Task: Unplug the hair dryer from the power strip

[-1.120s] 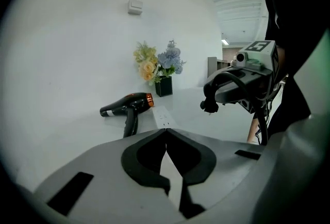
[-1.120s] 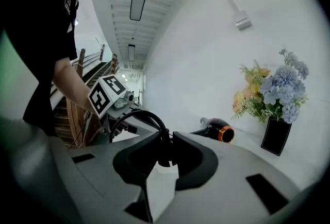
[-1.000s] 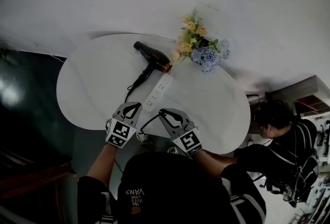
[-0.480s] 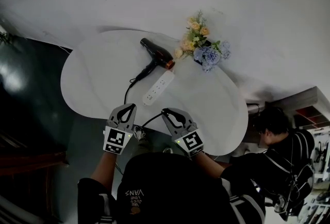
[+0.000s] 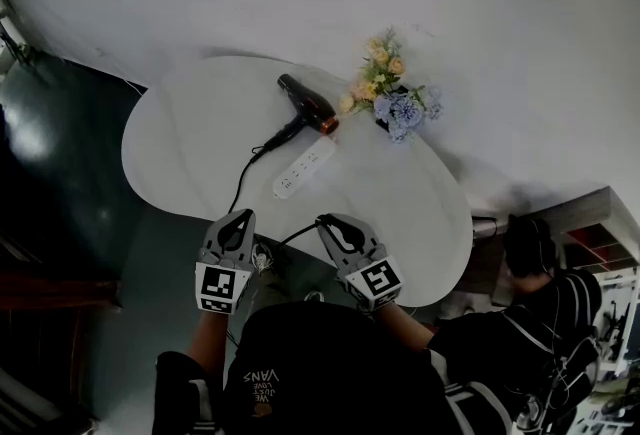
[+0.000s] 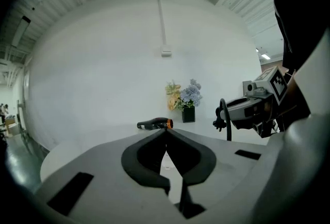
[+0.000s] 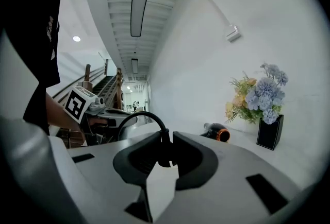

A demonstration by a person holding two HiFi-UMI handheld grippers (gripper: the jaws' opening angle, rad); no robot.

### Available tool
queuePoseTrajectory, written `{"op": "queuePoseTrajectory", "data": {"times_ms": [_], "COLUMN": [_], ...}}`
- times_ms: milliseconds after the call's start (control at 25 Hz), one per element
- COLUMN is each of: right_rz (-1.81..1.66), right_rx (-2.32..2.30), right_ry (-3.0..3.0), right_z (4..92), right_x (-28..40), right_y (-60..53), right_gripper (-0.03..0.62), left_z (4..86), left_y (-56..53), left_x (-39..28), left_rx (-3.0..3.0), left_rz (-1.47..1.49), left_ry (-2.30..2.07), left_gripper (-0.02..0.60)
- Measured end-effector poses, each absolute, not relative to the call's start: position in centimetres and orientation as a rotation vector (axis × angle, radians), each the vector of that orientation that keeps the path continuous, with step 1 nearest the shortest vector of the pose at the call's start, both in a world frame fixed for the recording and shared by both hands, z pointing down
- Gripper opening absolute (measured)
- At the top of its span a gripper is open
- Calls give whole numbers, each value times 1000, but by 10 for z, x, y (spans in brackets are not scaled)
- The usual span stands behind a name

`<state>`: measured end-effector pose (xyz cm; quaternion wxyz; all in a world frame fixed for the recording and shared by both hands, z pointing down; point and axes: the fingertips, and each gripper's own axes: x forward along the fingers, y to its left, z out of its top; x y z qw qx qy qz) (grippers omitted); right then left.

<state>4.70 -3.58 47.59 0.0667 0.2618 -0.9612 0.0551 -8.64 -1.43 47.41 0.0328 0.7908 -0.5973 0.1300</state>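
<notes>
The black hair dryer (image 5: pixel 305 105) with a copper ring lies at the far side of the white table (image 5: pixel 180 153); it also shows in the left gripper view (image 6: pixel 153 124) and the right gripper view (image 7: pixel 217 133). Just in front of it lies the white power strip (image 5: pixel 303 168). Its black cord (image 5: pixel 241 181) runs off the table's near edge. My right gripper (image 5: pixel 325 221) is shut on the black plug (image 7: pixel 164 153), held off the strip near the table's front edge, with the cord looping left. My left gripper (image 5: pixel 240 219) is shut with nothing in it (image 6: pixel 166 130).
A vase of blue and yellow flowers (image 5: pixel 392 93) stands at the back of the table against the white wall. Another person (image 5: pixel 540 263) sits at the lower right. Dark floor lies to the left of the table.
Both grippers have drawn back from the table toward me and risen a little. The plug stays in the right gripper. The left gripper has turned more level.
</notes>
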Motion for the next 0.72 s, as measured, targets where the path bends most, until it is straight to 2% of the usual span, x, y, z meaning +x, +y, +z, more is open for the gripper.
{"op": "queuePoseTrajectory", "data": {"times_ms": [720], "right_rz": [238], "right_rx": [723], "right_ry": [-2905], "right_z": [464], "right_x": [76], "right_y": [-12], "right_gripper": [86], "left_z": [461], "left_y": [55], "left_x": [-77], "left_rx": [2245], "left_rz": [281], "left_ry": [-2023], "left_gripper": [18]}}
